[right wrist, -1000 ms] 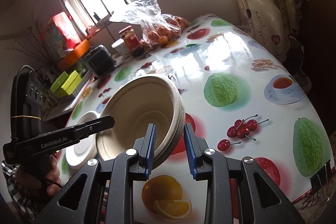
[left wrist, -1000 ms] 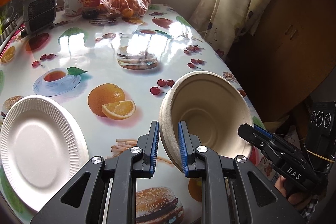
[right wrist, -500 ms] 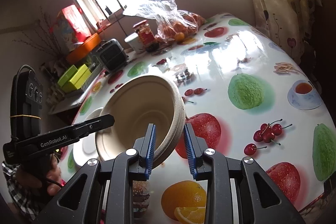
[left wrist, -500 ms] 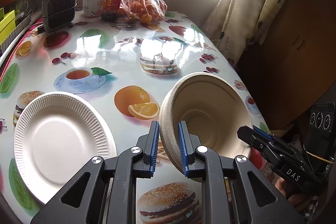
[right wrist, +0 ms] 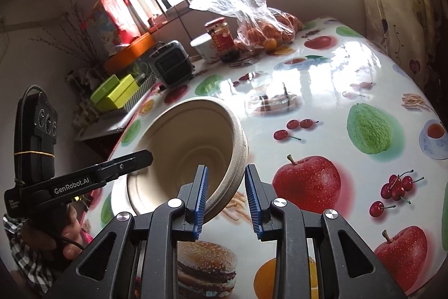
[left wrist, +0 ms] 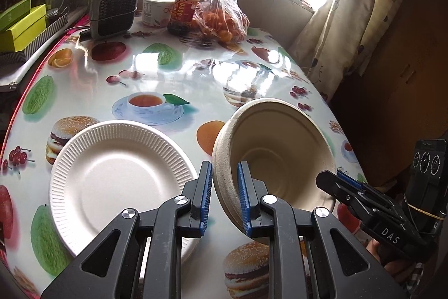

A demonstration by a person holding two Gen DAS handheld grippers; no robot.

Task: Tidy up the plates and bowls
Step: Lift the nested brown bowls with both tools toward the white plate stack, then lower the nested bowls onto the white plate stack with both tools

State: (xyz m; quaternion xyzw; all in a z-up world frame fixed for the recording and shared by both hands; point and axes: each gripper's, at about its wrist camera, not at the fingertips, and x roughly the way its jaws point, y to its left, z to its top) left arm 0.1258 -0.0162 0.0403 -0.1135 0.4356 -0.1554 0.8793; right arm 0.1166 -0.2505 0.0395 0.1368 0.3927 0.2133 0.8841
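A beige paper bowl is held tilted above the table, its opening toward both cameras. My left gripper is shut on the bowl's left rim. My right gripper straddles the opposite rim of the bowl; its jaws have spread and the right finger stands off the wall. A white ribbed paper plate lies flat on the table left of the bowl, just ahead of the left gripper. In the right wrist view only a sliver of it shows under the bowl.
The fruit-print table carries a bag of oranges, a red-lidded jar, a white tub and a small grey heater at the far end. Green boxes sit on a rack to the left. A curtain hangs right.
Both grippers carried the bowl back toward the near edge and left, closer to the white plate. The right gripper's jaws opened wider on the rim.
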